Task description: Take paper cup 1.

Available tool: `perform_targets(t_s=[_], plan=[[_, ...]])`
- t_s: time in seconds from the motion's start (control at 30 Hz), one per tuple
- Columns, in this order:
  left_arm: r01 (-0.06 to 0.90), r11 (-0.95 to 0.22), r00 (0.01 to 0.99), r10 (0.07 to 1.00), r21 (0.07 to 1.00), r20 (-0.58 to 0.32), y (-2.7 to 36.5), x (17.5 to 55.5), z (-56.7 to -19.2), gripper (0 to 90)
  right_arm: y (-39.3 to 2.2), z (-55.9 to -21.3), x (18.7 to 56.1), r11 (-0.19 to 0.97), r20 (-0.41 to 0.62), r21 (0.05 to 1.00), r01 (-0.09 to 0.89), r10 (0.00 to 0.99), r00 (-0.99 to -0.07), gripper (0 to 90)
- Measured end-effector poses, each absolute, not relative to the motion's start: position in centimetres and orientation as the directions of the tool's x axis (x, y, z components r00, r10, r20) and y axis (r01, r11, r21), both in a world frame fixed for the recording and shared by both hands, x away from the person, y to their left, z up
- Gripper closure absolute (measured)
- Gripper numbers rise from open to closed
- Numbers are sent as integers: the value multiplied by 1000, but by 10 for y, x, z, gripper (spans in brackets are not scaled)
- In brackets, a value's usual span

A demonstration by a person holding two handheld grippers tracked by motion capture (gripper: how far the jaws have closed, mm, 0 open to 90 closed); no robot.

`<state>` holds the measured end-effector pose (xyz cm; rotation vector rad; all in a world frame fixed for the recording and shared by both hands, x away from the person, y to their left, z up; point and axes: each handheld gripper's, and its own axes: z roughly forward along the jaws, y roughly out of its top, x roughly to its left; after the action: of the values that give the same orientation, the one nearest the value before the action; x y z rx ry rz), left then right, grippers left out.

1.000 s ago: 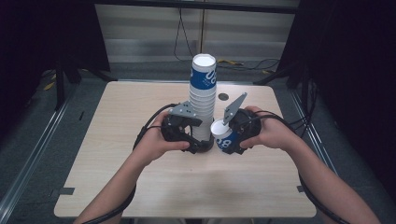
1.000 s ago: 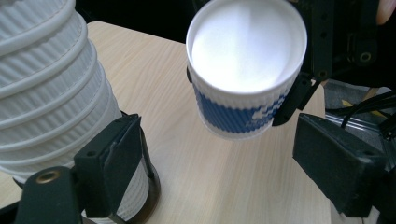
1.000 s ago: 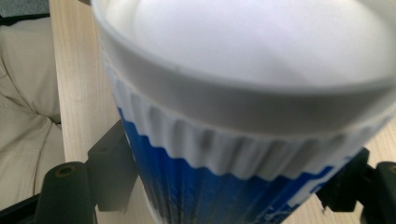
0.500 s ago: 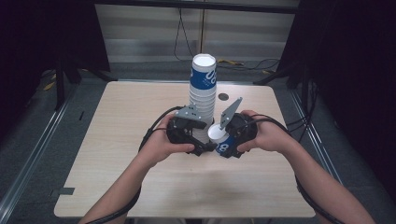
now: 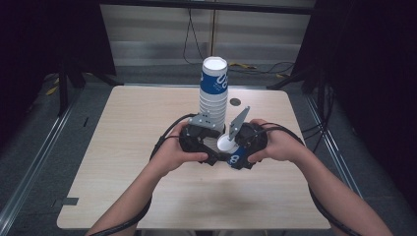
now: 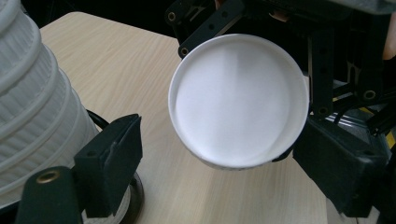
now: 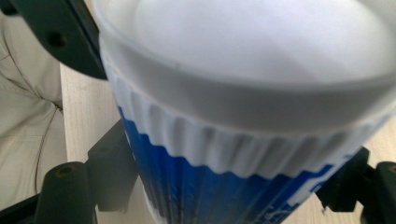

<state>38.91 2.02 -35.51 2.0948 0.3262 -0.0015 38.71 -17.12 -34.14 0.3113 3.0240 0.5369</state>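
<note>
Single cup [image 5: 228,147] sits clamped between my right gripper [image 5: 241,153] jaws, mouth tilted toward the left gripper [image 5: 209,147], mid-table nearer the front edge. Left jaws spread, flanking the cup's rim without contact. Cup stack [image 5: 213,96] stands just behind.

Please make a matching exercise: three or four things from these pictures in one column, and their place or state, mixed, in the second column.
1. single cup
2. cup stack
3. left gripper
4. table

a. stands upright on the table
b. open, mouth of the cup before it
c. light wood, under everything
d. held in the right gripper

Pairs: 1-d, 2-a, 3-b, 4-c
</note>
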Motion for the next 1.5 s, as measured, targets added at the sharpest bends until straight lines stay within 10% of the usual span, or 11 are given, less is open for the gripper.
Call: perform_targets(t_s=[1.5], plan=[[239,-446,969,167,862,-182,23,386,-363,288,-179,-354,381,883,15,423,204,218,-976,152]])
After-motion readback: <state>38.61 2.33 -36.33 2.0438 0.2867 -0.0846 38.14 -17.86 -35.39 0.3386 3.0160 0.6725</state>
